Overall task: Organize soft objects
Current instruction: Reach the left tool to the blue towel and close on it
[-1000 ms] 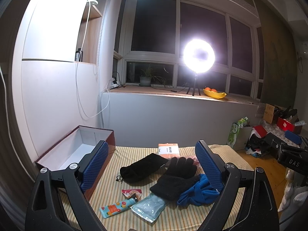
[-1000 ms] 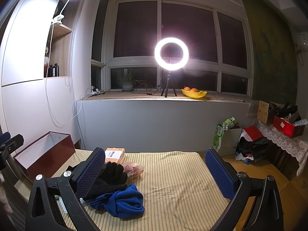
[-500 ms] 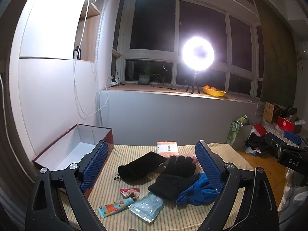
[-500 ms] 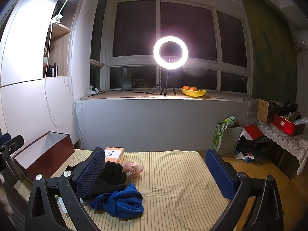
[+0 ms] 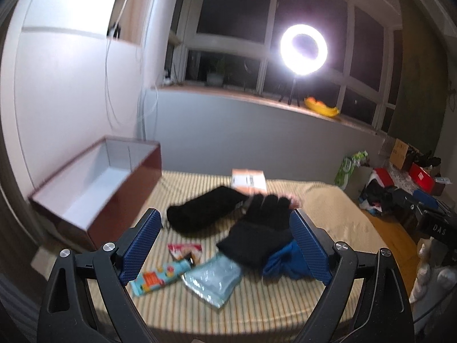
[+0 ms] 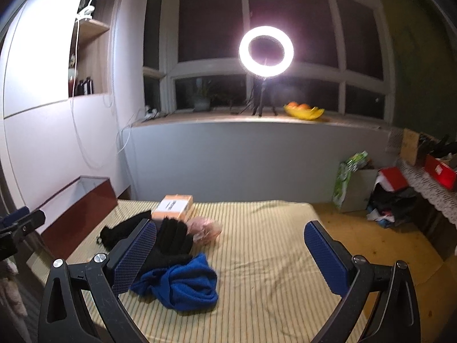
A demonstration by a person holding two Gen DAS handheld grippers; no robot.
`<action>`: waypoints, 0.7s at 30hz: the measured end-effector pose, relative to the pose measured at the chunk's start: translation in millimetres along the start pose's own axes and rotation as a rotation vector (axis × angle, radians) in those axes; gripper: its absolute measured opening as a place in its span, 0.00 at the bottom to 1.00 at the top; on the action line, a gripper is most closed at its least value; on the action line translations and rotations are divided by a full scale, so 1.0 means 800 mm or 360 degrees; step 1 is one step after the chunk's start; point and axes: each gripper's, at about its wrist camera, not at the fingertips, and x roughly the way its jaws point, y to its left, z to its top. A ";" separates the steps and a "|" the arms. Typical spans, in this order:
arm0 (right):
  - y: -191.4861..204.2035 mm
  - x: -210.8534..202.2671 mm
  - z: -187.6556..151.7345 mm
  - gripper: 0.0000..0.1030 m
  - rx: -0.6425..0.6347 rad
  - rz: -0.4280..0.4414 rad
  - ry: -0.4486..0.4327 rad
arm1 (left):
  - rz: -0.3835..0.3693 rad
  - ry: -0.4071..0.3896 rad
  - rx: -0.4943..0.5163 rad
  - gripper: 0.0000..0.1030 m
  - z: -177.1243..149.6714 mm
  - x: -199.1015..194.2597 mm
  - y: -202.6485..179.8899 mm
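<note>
Left wrist view: left tongs [image 5: 224, 241] spread wide, holding nothing, hovering over a striped table [image 5: 328, 217]. Between the blue pads, a black glove [image 5: 261, 228] lying across a blue cloth [image 5: 282, 263], touching it. Just left of the glove, a black pouch [image 5: 204, 210], blurred at the edges. Behind both, an orange box with a white label [image 5: 248, 179]. Nearer the camera, a clear plastic packet [image 5: 212, 278], a colourful tube [image 5: 160, 277] and a small red-and-white sachet [image 5: 185, 251], all flat on the stripes. Off to the left, an open brown box with a white inside [image 5: 94, 183] at the table's edge.

Right wrist view: right tongs [image 6: 230, 254] also wide apart, gripping nothing. Blue cloth [image 6: 182, 284] bunched just beside the left pad, black glove [image 6: 171, 243] resting on its far side. Pinkish crumpled bag [image 6: 205, 228] right next to the glove's fingers, orange box [image 6: 173, 206] behind. Brown box [image 6: 80, 208] at far left. Striped table [image 6: 271, 257] bare under the right pad. Ring light [image 6: 266, 52] glaring on the windowsill, yellow fruit bowl [image 6: 304, 111] beside it.
</note>
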 end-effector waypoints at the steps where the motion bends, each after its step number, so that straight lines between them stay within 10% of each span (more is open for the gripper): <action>1: -0.002 0.007 -0.003 0.99 -0.0003 0.0026 0.0033 | -0.0018 0.0033 -0.0010 0.89 -0.006 0.004 0.000; 13: -0.029 0.074 -0.029 0.99 0.0091 0.0287 0.0372 | -0.0002 0.0229 -0.0107 0.88 -0.044 0.023 0.037; 21: -0.033 0.129 -0.044 0.99 0.0110 0.0459 0.0607 | -0.0208 0.0414 -0.0108 0.82 -0.075 0.057 -0.006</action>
